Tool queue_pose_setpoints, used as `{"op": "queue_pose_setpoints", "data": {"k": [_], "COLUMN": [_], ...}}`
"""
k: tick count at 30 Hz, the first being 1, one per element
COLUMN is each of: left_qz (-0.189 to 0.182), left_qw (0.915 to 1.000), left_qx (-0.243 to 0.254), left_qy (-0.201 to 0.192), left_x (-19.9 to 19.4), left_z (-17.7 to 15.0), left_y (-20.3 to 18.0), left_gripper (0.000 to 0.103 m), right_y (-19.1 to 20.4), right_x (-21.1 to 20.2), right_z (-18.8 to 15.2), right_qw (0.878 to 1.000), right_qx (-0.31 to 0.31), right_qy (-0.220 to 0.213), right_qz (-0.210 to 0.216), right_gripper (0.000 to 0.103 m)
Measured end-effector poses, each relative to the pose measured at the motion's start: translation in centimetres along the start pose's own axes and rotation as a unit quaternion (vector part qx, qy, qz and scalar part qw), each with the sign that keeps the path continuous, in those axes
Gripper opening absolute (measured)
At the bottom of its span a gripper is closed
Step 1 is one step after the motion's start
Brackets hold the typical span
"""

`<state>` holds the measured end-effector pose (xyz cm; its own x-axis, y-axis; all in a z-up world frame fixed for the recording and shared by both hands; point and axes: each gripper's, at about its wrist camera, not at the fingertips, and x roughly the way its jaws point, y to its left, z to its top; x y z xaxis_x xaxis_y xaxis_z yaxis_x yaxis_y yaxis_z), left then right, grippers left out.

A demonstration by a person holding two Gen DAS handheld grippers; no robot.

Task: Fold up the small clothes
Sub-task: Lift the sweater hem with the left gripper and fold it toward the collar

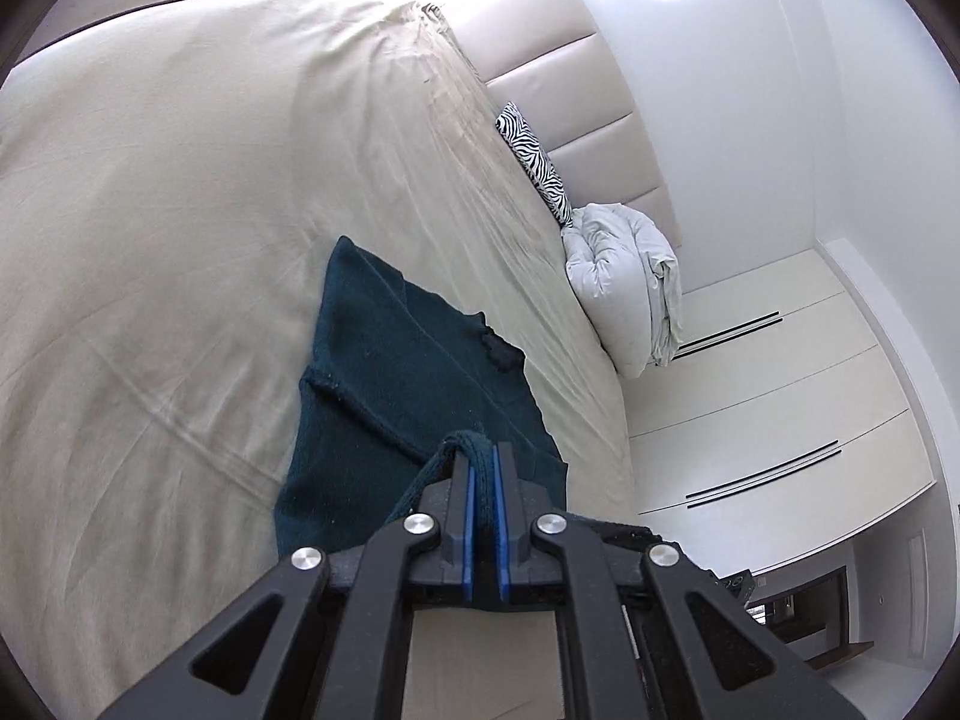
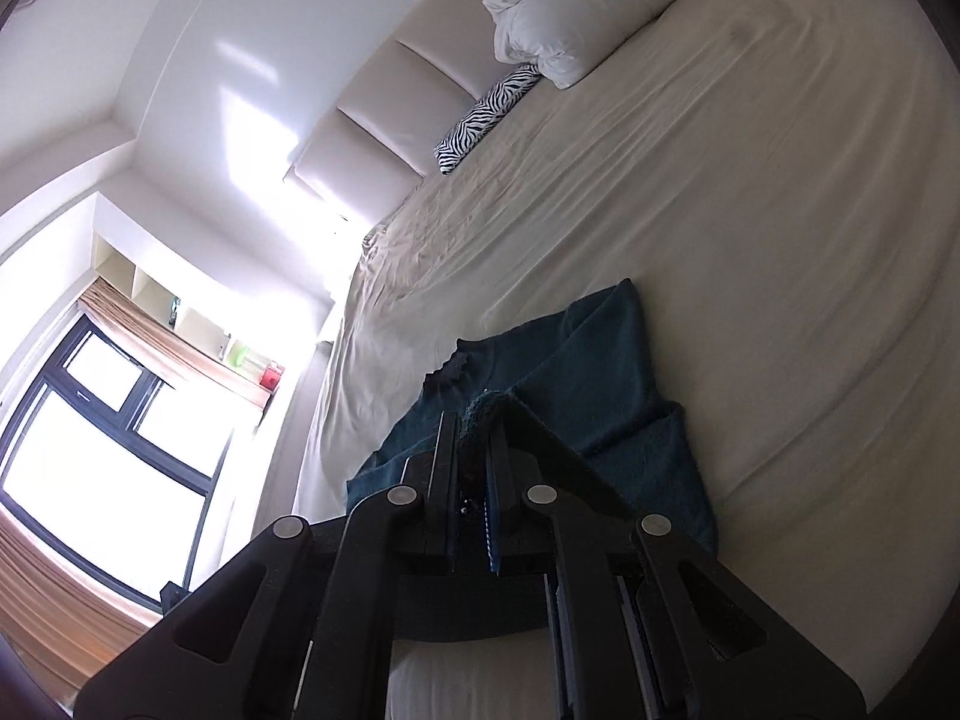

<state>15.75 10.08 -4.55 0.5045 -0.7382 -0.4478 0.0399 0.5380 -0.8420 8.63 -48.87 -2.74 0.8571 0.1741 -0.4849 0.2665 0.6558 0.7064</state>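
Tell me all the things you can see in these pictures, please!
knit top: one, dark teal, lying on the bed sheet, near edge pinched by both grippers
bed sheet: one, cream, wrinkled, covering the bed
zebra cushion: one, black and white, against the headboard
duvet: one, white, bundled beside the zebra cushion
headboard: one, beige, padded panels, behind the cushion
wardrobe: one, white, dark slot handles, beyond the bed
window: one, dark frame, bright, with tan curtain
left gripper: one, black with blue pads, shut on the knit top
right gripper: one, black, shut on the knit top
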Motion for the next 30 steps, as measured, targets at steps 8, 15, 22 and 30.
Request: {"op": "queue_pose_setpoints", "data": {"k": [8,15,22,30], "left_qz": [0.021,0.055,0.090,0.104], "left_qw": [0.9995,0.9984,0.9958,0.9943], "left_qx": [0.020,0.007,0.014,0.016], "left_qy": [-0.010,-0.010,-0.012,-0.016], "left_x": [6.9,12.7,16.9,19.6], "left_z": [5.9,10.0,12.7,14.5], "left_y": [-1.1,0.9,3.0,4.3], "left_gripper": [0.006,0.006,0.006,0.050], "right_y": [-1.3,-3.0,-4.5,-6.1], "right_x": [9.2,17.7,25.6,33.3], "right_z": [5.9,9.0,11.3,11.9], "right_qw": [0.999,0.997,0.992,0.983], "right_qx": [-0.002,-0.003,-0.008,-0.025], "right_qy": [0.003,0.022,0.042,0.070], "right_qz": [-0.040,-0.076,-0.118,-0.170], "right_gripper": [0.006,0.006,0.006,0.023]}}
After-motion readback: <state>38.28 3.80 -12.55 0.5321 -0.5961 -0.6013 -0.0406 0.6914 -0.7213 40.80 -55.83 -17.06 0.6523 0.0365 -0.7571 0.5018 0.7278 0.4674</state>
